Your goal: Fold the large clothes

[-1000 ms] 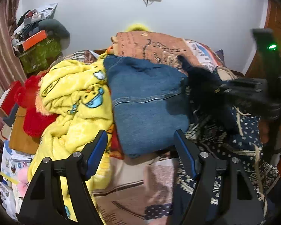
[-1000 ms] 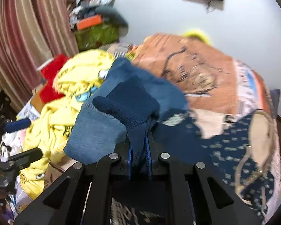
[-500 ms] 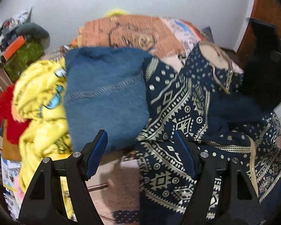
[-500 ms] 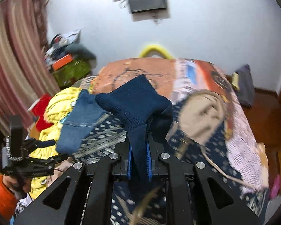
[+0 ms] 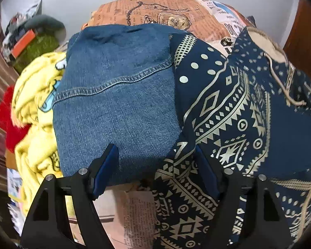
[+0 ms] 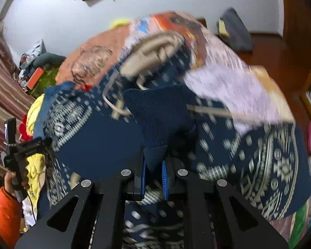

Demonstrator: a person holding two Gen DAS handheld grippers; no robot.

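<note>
A large navy hoodie with a cream tribal print lies spread on the bed; it also shows in the right wrist view, blurred. My right gripper is shut on the hoodie's dark blue ribbed cuff and holds the sleeve over the body of the garment. My left gripper is open and empty, low over the bed, its fingers astride the hoodie's left edge beside the folded jeans. It also shows at the left of the right wrist view.
A yellow cartoon-print garment and something red lie heaped left of the jeans. An orange patterned bedspread covers the bed behind. A pile of clutter stands at the back left. A wooden door is at the right.
My right gripper has carried the cuff rightward and down over the hoodie's body. My left gripper has moved forward and lower, close to the hoodie's edge and the jeans, still open.
</note>
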